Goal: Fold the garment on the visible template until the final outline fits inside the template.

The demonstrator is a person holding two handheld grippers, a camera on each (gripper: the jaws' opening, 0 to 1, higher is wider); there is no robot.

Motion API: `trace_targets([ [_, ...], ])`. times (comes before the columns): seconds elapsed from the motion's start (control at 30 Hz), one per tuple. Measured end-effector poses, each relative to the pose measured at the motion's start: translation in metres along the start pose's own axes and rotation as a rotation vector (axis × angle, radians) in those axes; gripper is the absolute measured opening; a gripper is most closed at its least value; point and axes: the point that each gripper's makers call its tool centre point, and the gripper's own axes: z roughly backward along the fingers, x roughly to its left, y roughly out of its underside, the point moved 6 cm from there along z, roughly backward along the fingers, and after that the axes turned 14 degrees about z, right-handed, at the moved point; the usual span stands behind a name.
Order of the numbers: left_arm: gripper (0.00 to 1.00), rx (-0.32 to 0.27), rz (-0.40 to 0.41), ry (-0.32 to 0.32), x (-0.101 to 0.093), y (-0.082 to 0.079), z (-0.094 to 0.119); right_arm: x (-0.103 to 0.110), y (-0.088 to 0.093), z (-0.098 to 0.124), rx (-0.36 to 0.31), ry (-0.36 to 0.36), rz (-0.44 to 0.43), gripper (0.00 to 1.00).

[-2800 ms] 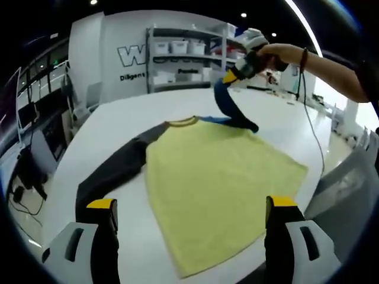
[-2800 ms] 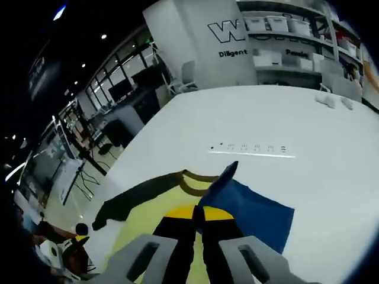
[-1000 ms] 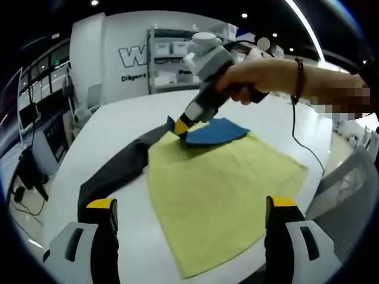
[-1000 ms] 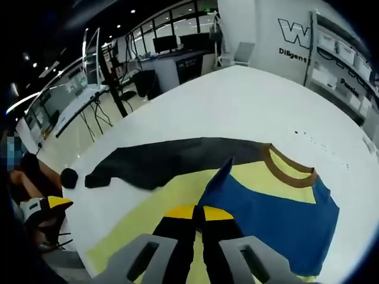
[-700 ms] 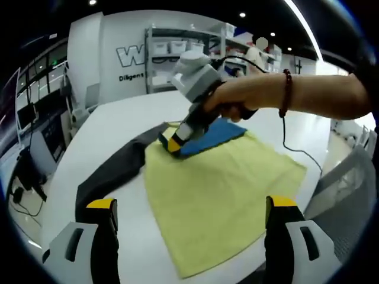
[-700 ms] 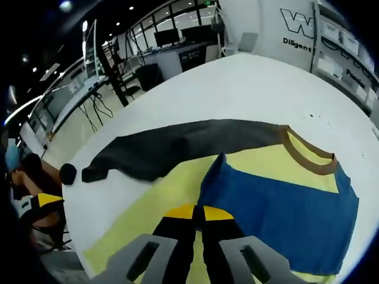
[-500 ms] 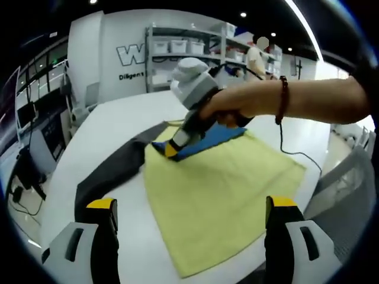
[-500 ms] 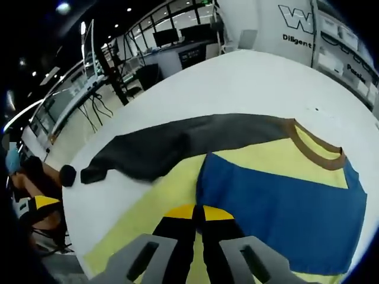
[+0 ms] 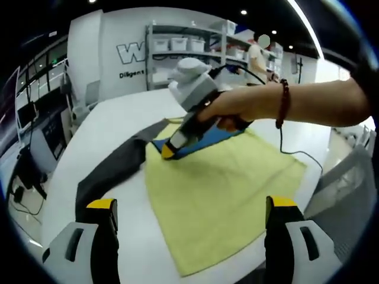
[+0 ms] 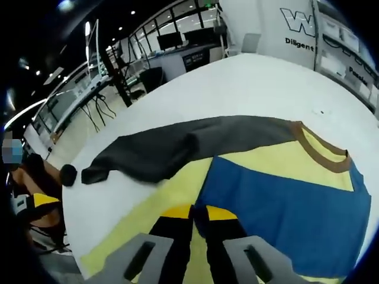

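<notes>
On the white table (image 9: 112, 127) in my left gripper view, the garment (image 9: 219, 195) lies spread flat: its dark grey sleeve (image 9: 109, 171) runs out to the left, the yellow body fills the middle, and the blue sleeve (image 9: 207, 139) is folded in over the top of the yellow. My left gripper (image 9: 192, 222) hangs above the near hem with its jaws wide apart and nothing between them. Further right my hand (image 9: 237, 109) holds the right gripper (image 9: 167, 151), its tip down on the corner of the blue sleeve. From the right gripper view, the grey sleeve (image 10: 177, 145) lies left, the blue sleeve (image 10: 290, 207) right with the brown collar (image 10: 320, 151) beyond, and the right gripper (image 10: 193, 214) has its jaws pressed together; whether blue cloth is pinched between them I cannot tell
</notes>
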Motion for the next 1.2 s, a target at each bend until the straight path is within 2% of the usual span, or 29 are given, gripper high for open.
trace_targets([
  [0.17,0.99,-0.002,-0.001,-0.003,0.000,0.000,0.000,0.002,-0.001,0.001,-0.009,-0.013,0.008,0.07],
  [0.23,0.99,-0.002,0.001,-0.011,0.001,0.000,0.001,0.003,-0.003,0.002,-0.025,-0.026,-0.010,0.17],
  [0.3,0.99,-0.005,0.004,-0.014,0.002,-0.001,0.001,0.001,-0.005,0.003,-0.041,-0.008,-0.006,0.35],
  [0.33,0.99,-0.005,0.005,-0.014,0.002,-0.001,0.001,0.000,-0.006,0.004,-0.051,-0.002,-0.007,0.41],
  [0.37,0.99,-0.007,0.003,-0.013,0.002,-0.001,0.001,-0.001,-0.008,0.006,-0.076,0.008,-0.013,0.45],
  [0.53,0.99,-0.022,-0.004,-0.013,0.001,-0.003,0.001,-0.008,-0.011,0.014,-0.110,0.036,-0.021,0.63],
  [0.67,0.99,-0.013,-0.016,-0.015,0.001,-0.002,0.001,-0.014,-0.010,0.020,-0.118,0.047,-0.036,0.69],
  [0.8,0.99,-0.016,-0.022,-0.016,0.001,-0.003,0.001,-0.023,-0.005,0.027,-0.121,0.080,-0.045,0.82],
  [0.9,0.99,-0.017,-0.016,-0.018,0.001,-0.003,0.001,-0.031,0.000,0.033,-0.119,0.102,-0.052,0.89],
  [1.2,0.99,-0.018,-0.027,-0.018,0.000,-0.003,0.001,-0.052,0.012,0.055,-0.160,0.135,-0.100,0.99],
])
